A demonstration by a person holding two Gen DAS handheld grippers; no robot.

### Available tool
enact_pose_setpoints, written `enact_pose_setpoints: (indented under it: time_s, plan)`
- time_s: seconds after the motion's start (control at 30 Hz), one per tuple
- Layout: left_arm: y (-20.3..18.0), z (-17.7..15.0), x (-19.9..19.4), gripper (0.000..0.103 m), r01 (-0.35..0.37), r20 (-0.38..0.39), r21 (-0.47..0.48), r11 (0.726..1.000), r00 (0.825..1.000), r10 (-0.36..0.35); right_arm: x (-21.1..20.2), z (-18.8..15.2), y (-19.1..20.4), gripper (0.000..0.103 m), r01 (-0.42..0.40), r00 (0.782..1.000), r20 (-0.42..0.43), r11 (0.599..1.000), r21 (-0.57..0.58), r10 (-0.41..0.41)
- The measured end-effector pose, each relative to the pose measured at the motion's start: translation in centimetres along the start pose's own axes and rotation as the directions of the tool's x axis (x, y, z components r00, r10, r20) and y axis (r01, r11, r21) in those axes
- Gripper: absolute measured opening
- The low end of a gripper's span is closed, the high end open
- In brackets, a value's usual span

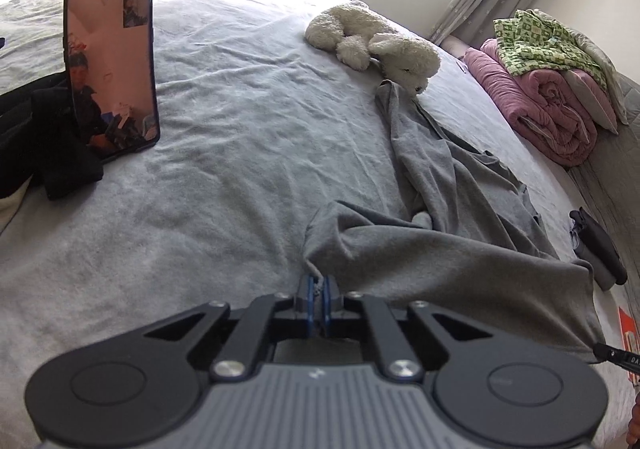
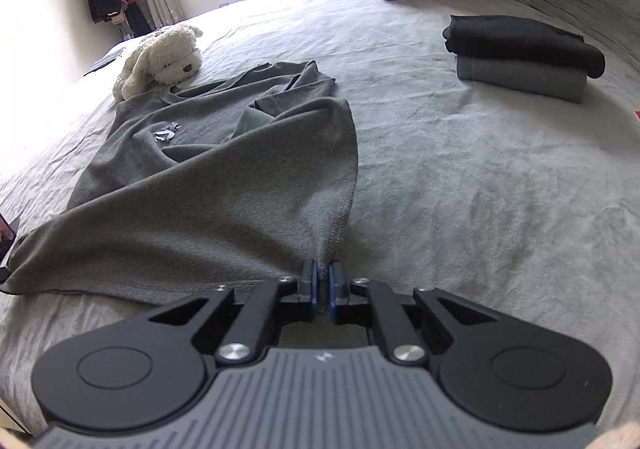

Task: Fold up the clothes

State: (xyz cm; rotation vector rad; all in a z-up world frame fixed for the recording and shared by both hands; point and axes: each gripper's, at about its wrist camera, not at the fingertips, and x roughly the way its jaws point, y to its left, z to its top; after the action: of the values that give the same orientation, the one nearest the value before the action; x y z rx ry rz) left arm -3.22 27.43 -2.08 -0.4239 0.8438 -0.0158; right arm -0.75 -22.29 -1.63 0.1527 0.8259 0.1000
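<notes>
- The left gripper (image 1: 319,291) is pinched on a bunched corner of the grey T-shirt (image 1: 440,249). In the left wrist view the cloth runs from it toward 1 and 2 o'clock.
- At 10 o'clock in that view a phone (image 1: 112,57) stands propped against dark clothing (image 1: 48,137) on the bed (image 1: 220,109).
- A white plush dog (image 1: 376,41) lies at 1 o'clock, just past the far end of the shirt. Rolled pink bedding (image 1: 548,105) with a green patterned garment (image 1: 540,41) on top sits at 2 o'clock.
- The right gripper (image 2: 323,285) is clamped on the stitched hem (image 2: 348,185). In the right wrist view the shirt fans out toward 10 and 11 o'clock, chest print (image 2: 165,132) up, collar near the plush dog.
- The shirt's long axis runs away from both grippers, hem end nearest them. The bottom edge is strung between the two, each holding one corner.
- Judgement: with both hem corners held, a fold would carry that edge toward the collar at 11 o'clock; how many folds remain I cannot tell.
- At 1 o'clock in the right view a folded black garment (image 2: 528,41) rests on a folded grey one (image 2: 520,79), well apart from the shirt.
</notes>
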Motion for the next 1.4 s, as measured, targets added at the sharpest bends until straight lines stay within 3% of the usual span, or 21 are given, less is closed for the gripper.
enact_pose_setpoints:
  time_s: [0.27, 0.63, 1.07, 1.4]
  plan:
    - [-2.1, -0.6, -4.6, 0.004, -0.01, -0.071, 0.022, 1.0, 0.997, 0.011, -4.7, -0.3, -0.7, 0.006, 0.012, 1.0, -0.009, 1.0, -0.028, -0.012]
    - [-4.4, -4.0, -8.7, 0.004, -0.041, -0.074, 0.158, 0.987, 0.996, 0.053, -8.4, -2.6, -1.4, 0.006, -0.014, 0.999, -0.044, 0.997, -0.07, 0.011]
    - [-1.9, -7.3, -4.6, 0.004, -0.11, -0.174, 0.147, 0.983, 0.975, 0.135, -4.4, -5.9, -1.9, 0.006, 0.013, 0.984, -0.174, 0.995, -0.094, -0.029]
    - [-0.9, -8.1, -2.2, 0.006, -0.104, -0.21, 0.155, 0.982, 0.968, 0.135, -1.1, -7.0, -2.4, 0.007, 0.03, 0.966, -0.254, 0.995, -0.097, -0.054]
